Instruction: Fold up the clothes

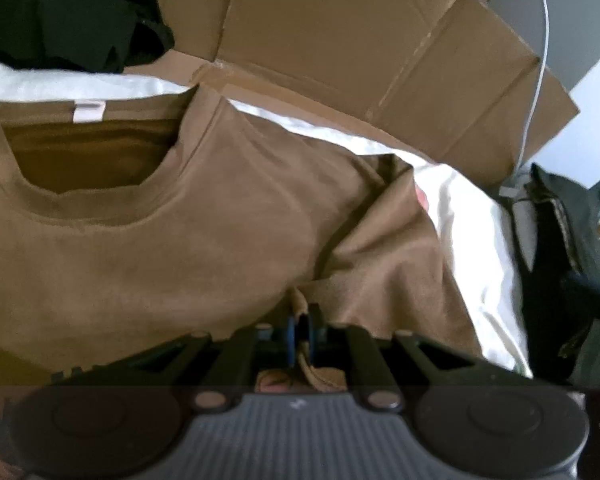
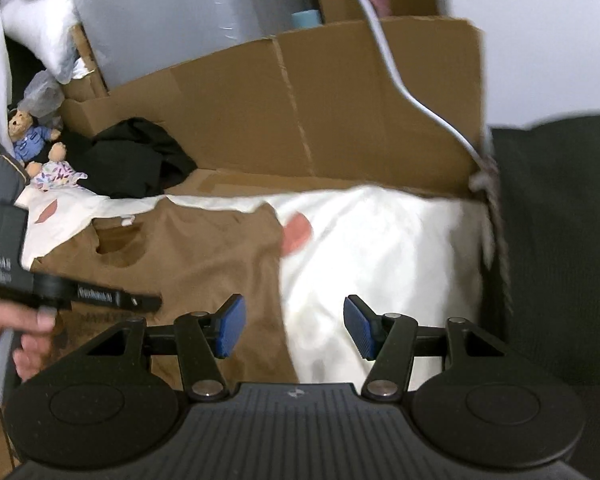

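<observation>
1. Between the pads of my left tongs a fold of the brown T-shirt is pinched tight; I judge I hold that edge so I can carry the side across the body for a fold.
2. My right tongs stand released with nothing between the blue pads, hanging above the shirt's edge and the white sheet, likely kept free for the next grasp.
3. The shirt lies front up on the white sheet, collar toward the cardboard, apparently spread flat so the fold lines come out straight.
4. It is a plain tan-brown knit with a ribbed round neck and a small white label inside the collar. The sleeve beside my left tongs is rumpled and doubled over.
5. A black garment waits in a heap by the cardboard, well apart from the shirt.
</observation>
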